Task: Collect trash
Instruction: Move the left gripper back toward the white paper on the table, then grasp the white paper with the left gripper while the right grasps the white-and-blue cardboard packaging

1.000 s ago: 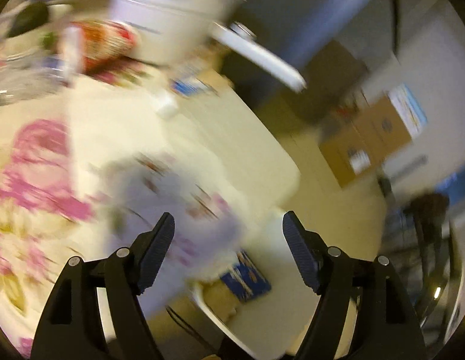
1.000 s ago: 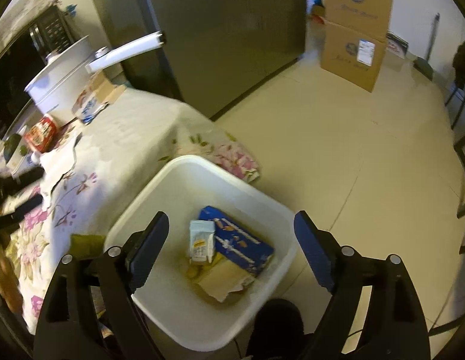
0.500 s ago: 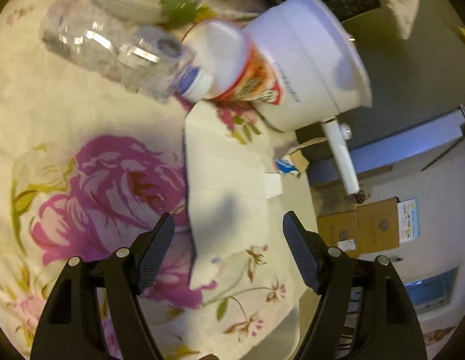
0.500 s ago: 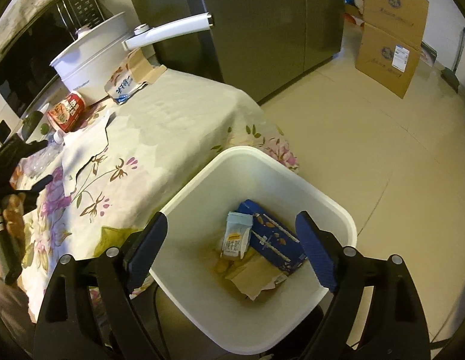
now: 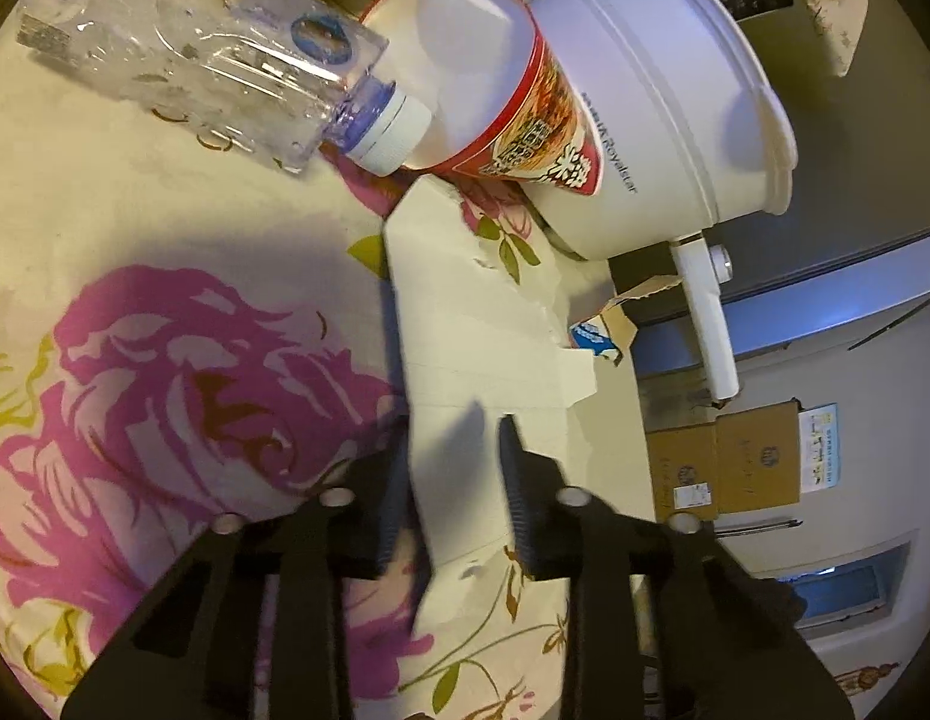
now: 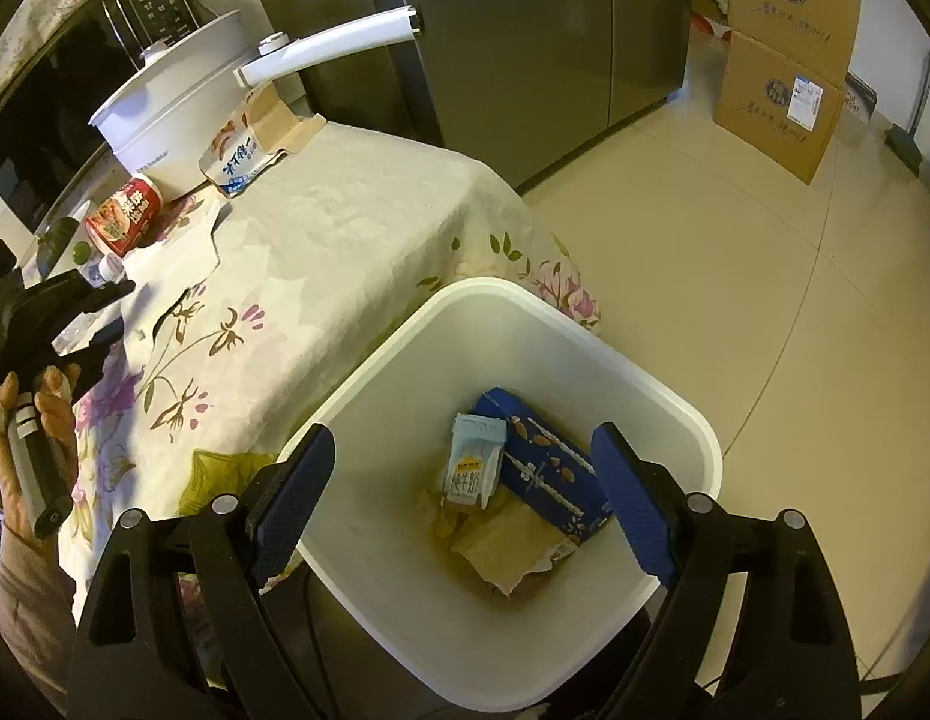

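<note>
A flat white sheet of paper (image 5: pixel 483 324) lies on the floral tablecloth (image 5: pixel 165 228). My left gripper (image 5: pixel 453 474) is low over its near end, jaws narrowed with a gap, one finger on each side of the sheet's edge. The paper (image 6: pixel 177 246) and the left gripper (image 6: pixel 111 306) also show in the right wrist view. My right gripper (image 6: pixel 462 498) is open and empty above a white trash bin (image 6: pixel 693 420). The bin holds a blue box (image 6: pixel 549 474), a small milk carton (image 6: pixel 474 468) and brown paper.
A crushed clear bottle (image 5: pixel 225 66), a red noodle cup (image 5: pixel 501 102) and a white electric pot (image 5: pixel 663 90) stand beyond the paper. A torn milk carton (image 6: pixel 249 150) lies by the pot. Cardboard boxes (image 6: pixel 783 60) sit on the floor by the fridge.
My left gripper swung from over the bin to the table, came down on the white paper and its jaws narrowed. My right gripper shifted slightly over the bin.
</note>
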Demonstrator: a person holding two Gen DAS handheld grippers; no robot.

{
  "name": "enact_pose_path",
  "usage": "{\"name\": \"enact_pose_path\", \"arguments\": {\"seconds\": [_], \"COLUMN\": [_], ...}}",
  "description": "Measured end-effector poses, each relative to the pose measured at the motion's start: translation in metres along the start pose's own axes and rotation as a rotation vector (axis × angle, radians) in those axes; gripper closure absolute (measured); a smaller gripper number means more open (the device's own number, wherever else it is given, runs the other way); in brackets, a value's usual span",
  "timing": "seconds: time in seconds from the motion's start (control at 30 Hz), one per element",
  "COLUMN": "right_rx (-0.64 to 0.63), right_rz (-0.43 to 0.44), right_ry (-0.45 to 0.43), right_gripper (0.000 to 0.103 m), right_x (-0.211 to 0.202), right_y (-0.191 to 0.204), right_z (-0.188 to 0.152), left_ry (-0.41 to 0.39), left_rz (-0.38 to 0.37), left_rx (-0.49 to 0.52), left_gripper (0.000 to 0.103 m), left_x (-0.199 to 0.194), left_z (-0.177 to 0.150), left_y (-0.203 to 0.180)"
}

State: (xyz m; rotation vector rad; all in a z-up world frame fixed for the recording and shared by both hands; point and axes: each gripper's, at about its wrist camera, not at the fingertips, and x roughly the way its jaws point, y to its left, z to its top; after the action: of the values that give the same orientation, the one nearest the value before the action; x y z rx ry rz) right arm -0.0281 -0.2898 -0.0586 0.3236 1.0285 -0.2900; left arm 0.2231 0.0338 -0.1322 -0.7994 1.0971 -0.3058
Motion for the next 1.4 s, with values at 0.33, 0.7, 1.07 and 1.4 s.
{"name": "enact_pose_path", "arguments": {"seconds": [0.33, 0.7, 1.07, 1.4], "right_rx": [0.000, -0.018, 0.012, 0.051], "right_rz": [0.011, 0.174, 0.245, 0.239], "right_ry": [-0.002, -0.049, -0.081, -0.061], "right_gripper": [0.019, 0.019, 0.019, 0.019], "right_x": [0.003, 0.037, 0.096, 0.145], "right_y": [0.010, 0.105, 0.173, 0.200], "right_z": [0.009, 0.113, 0.195, 0.221], "left_ry": [-0.015, -0.119, -0.224, -0.230], "left_rz": [-0.055, 0.013, 0.044, 0.074], "left_rx": [0.073, 0.259, 0.312, 0.304], "left_gripper": [0.100, 0.102, 0.102, 0.102], "left_x": [-0.028, -0.110, -0.155, -0.157], "left_z": [-0.012, -0.037, -0.024, -0.017], "left_y": [-0.027, -0.051, -0.049, -0.039]}}
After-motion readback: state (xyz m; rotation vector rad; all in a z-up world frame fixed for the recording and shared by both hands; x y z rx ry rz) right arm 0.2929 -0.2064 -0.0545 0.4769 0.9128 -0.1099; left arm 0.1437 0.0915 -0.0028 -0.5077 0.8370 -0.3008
